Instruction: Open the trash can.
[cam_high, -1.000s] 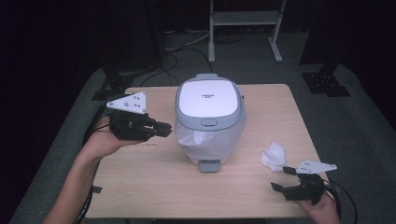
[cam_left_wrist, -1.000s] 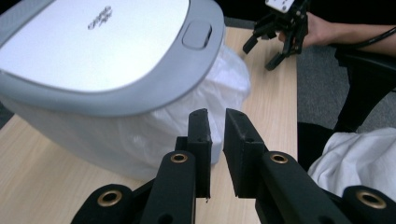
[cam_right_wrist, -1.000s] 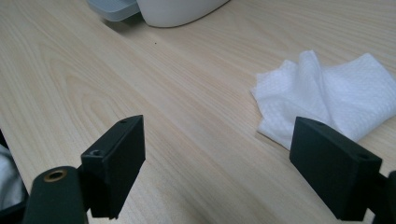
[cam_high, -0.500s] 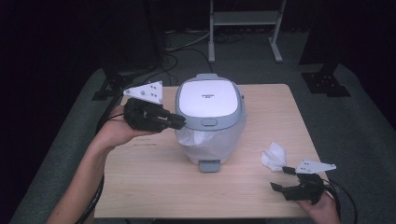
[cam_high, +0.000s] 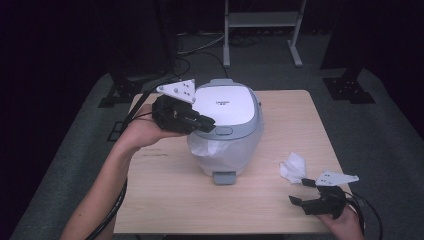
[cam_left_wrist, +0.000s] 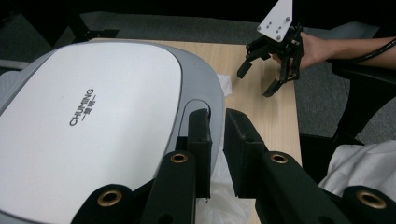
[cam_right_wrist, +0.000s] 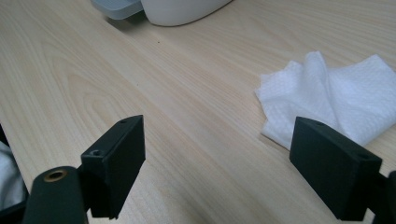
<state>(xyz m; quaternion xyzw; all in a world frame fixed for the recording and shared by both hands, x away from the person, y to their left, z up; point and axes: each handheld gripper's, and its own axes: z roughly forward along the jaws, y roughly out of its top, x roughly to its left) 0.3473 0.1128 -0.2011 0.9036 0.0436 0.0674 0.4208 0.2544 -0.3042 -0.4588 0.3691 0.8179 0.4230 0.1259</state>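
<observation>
The 1 rice cooker (cam_high: 227, 125) stands mid-table; the left gripper (cam_left_wrist: 215, 126), jaws nearly together with a thin gap, hovers over its lid button. The right gripper (cam_high: 304, 191), jaws spread wide, rests just beside the 1 crumpled tissue (cam_right_wrist: 334, 93).

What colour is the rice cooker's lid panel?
White, ringed by a grey rim; the lid panel shows best in the left gripper view.
</observation>
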